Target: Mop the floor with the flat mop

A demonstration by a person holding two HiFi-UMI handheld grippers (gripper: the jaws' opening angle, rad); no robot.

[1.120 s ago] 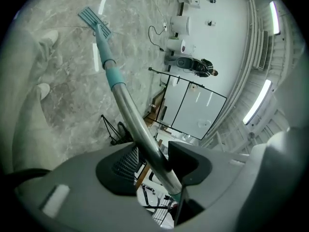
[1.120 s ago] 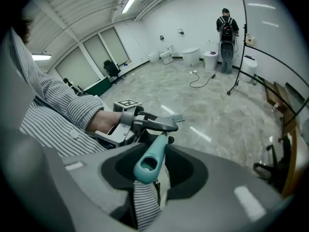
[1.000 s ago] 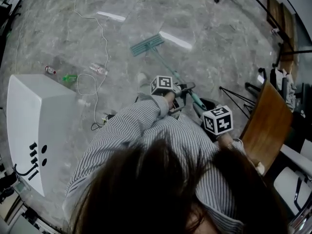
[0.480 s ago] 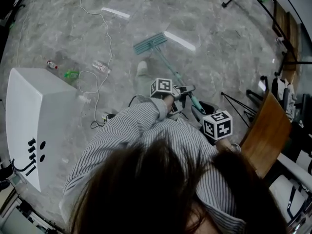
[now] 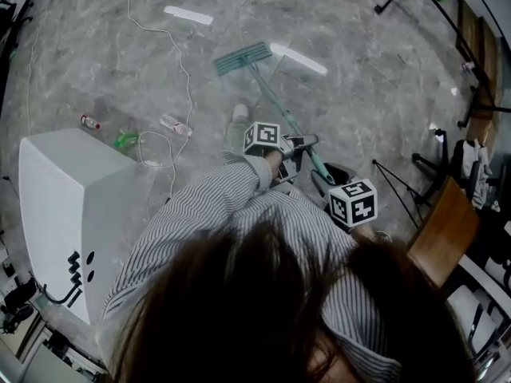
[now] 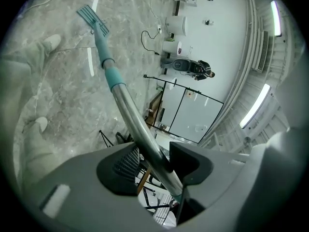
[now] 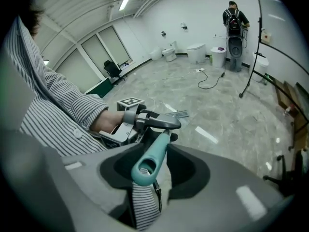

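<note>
l gripper (image 6: pixel 159 164) clamped on flat mop (image 6: pixel 113 79) pole, r gripper (image 7: pixel 153 170) clenching its teal end.

The right gripper (image 7: pixel 148 174) has its two grey jaws closed on the top end of the flat mop (image 7: pixel 155 151), right at the blue-green grip with the round hole. A bit further down the pole, the left gripper (image 7: pixel 163 125) grips it too, held by a hand (image 7: pixel 104 122) in a striped sleeve (image 7: pixel 53 105). The mop head (image 7: pixel 177 114) lies on the grey stone floor (image 7: pixel 227 115). Far off, a person (image 7: pixel 234 14) with a backpack stands by the white wall, near some toilets (image 7: pixel 197 52). A black cable (image 7: pixel 211 83) lies on the floor. A black chair (image 7: pixel 112 68) sits by the windows.
</note>
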